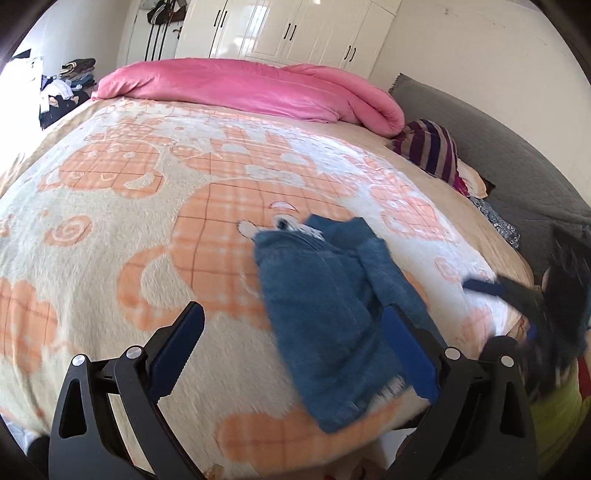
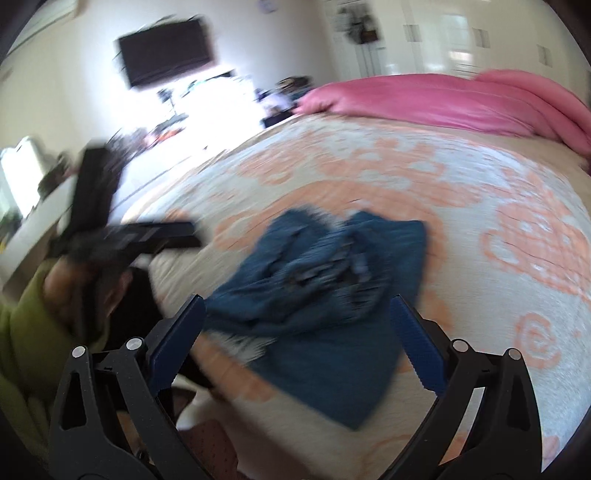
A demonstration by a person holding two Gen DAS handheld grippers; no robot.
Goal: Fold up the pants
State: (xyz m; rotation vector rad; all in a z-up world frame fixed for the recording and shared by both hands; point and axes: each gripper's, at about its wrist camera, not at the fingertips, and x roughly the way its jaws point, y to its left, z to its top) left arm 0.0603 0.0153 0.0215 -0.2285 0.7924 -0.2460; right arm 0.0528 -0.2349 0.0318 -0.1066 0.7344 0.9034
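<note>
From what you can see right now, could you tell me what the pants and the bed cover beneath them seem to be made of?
The pants look like blue denim: matte, mottled indigo, with what seems a frayed pale hem. The bed cover looks like plush fleece: a fuzzy, brushed nap with a cream and orange print. Motion blur leaves both fabrics uncertain.

The pants (image 1: 332, 314) lie on the bed (image 1: 110, 229) near its front edge. A duvet (image 1: 251, 88) lies along the far edge, wardrobes (image 1: 295, 29) behind it.
</note>
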